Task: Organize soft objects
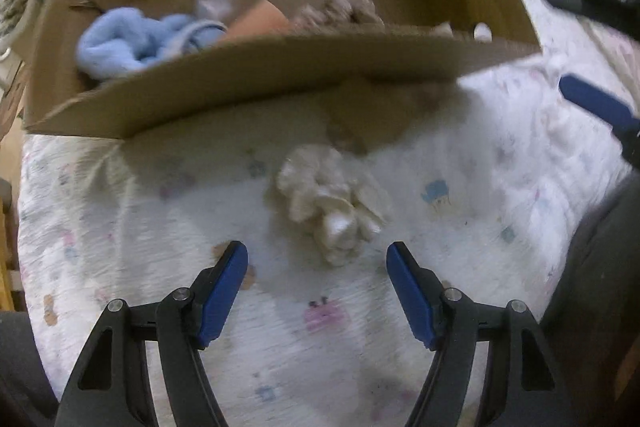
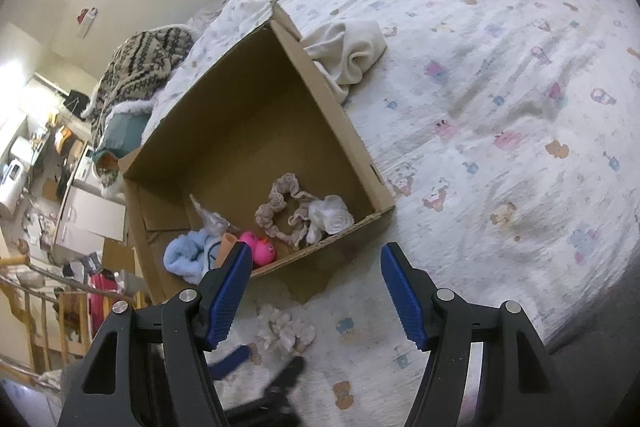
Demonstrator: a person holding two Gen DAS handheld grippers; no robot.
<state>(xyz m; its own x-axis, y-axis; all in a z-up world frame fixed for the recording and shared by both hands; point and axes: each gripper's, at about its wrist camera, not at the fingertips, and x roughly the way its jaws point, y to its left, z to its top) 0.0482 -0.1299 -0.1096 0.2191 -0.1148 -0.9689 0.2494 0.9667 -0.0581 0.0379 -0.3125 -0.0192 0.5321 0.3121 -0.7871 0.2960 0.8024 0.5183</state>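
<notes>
A cream scrunchie [image 1: 332, 203] lies on the patterned bedsheet just in front of my open left gripper [image 1: 318, 251], between its fingertips' line and the cardboard box [image 1: 248, 75]. It also shows in the right wrist view [image 2: 286, 333], with the left gripper's blurred fingers [image 2: 236, 357] beside it. The box [image 2: 340, 131] holds a light blue cloth [image 1: 128, 43], a beige scrunchie [image 2: 280, 215], a white scrunchie [image 2: 332, 217], a pink toy [image 2: 260, 247] and an orange piece [image 1: 260, 21]. My right gripper [image 2: 316, 259] is open and empty, above the box's near corner.
A cream cloth [image 2: 348, 51] lies on the bed behind the box. A patterned knit blanket [image 2: 140, 63] is heaped at the bed's far left edge. Furniture and clutter stand beyond the bed on the left [image 2: 48, 167]. The bedsheet [image 2: 500, 67] stretches right.
</notes>
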